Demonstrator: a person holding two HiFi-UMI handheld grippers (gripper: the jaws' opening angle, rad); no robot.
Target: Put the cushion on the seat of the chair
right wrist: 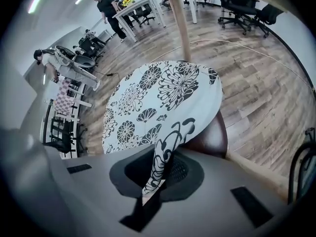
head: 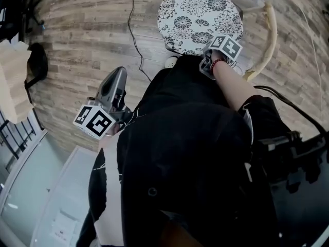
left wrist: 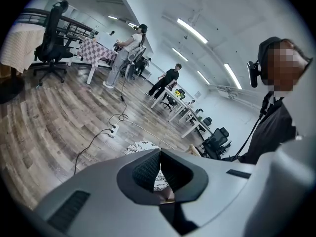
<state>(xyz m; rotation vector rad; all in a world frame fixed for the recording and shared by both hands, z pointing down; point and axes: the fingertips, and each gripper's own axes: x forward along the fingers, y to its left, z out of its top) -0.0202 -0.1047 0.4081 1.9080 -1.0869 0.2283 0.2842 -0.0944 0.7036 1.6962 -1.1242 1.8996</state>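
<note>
Right gripper (right wrist: 159, 174) clamped on the folded rim of the floral cushion (right wrist: 158, 98). Cushion lies over the chair seat (right wrist: 213, 136), which is mostly hidden beneath it. Left gripper (left wrist: 159, 172): jaws together, empty.

**Head view:** you look from your head steeply down to the floor (head: 92, 30), with the cushion (head: 199, 18) at the top edge.
**Right gripper view:** sits just behind the jaws and faces along them, very near the cushion.
**Left gripper view:** faces out low across the floor, with the cushion small beyond the jaws.
All three views share the cushion and the floor.
</note>
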